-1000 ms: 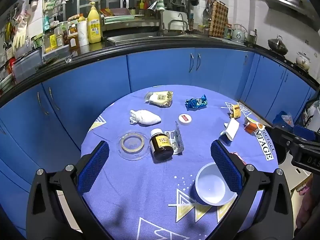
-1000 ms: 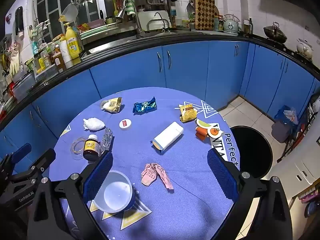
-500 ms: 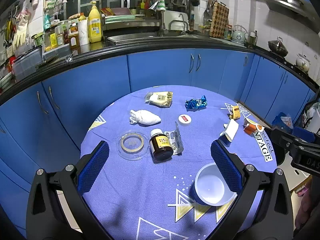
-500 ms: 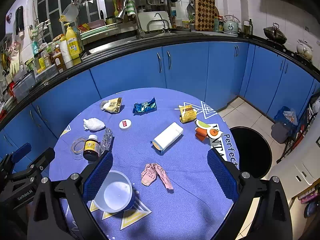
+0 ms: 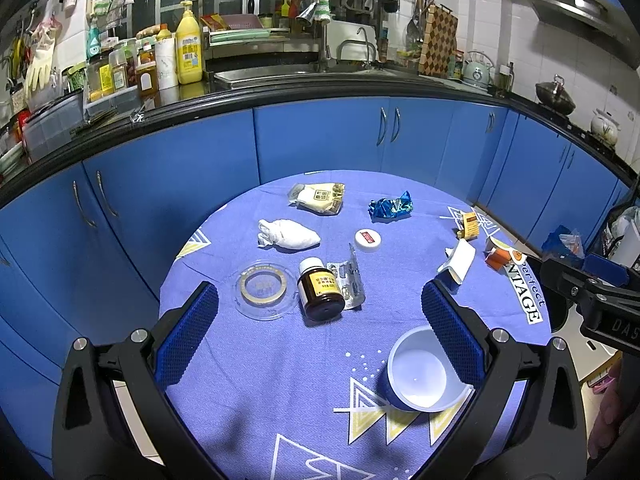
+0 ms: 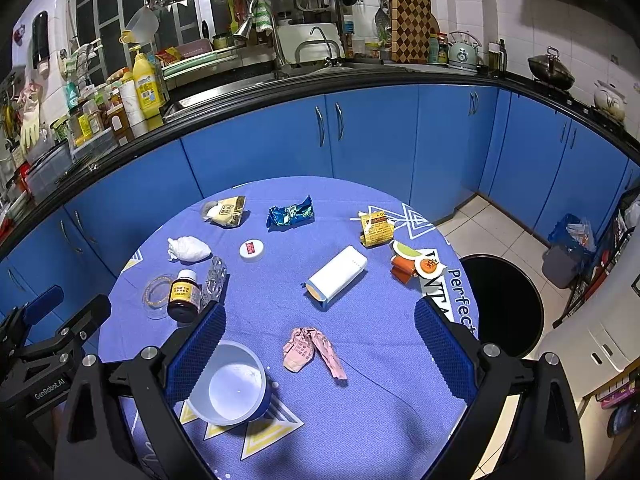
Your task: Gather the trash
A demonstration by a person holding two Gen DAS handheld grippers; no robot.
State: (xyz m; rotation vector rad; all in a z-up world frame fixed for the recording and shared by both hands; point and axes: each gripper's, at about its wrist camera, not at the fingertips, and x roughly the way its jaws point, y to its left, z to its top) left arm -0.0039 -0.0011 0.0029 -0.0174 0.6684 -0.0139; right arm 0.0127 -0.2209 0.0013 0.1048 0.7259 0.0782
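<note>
A round table with a blue cloth [image 5: 280, 360] [image 6: 380, 400] carries scattered trash. In the right wrist view: a crumpled pink paper [image 6: 312, 350], a white box [image 6: 338, 276], a blue foil wrapper [image 6: 291, 214], a yellow packet [image 6: 376, 228], an orange carton [image 6: 414, 266], a white tissue wad [image 6: 188, 249]. A black round bin [image 6: 504, 300] stands on the floor right of the table. My left gripper [image 5: 318, 316] is open above the table's near side, over a brown bottle [image 5: 320, 290]. My right gripper [image 6: 318, 338] is open and empty above the pink paper.
A blue bowl [image 5: 420, 372] [image 6: 234, 388], a clear lid with a tape ring [image 5: 264, 290], a blister pack [image 5: 350, 276], a white cap [image 5: 368, 240] and a beige snack bag [image 5: 318, 198] also lie on the table. Blue cabinets [image 5: 320, 136] curve behind it.
Almost nothing has moved. Both grippers hover in nearly the same place above the table, still open.
</note>
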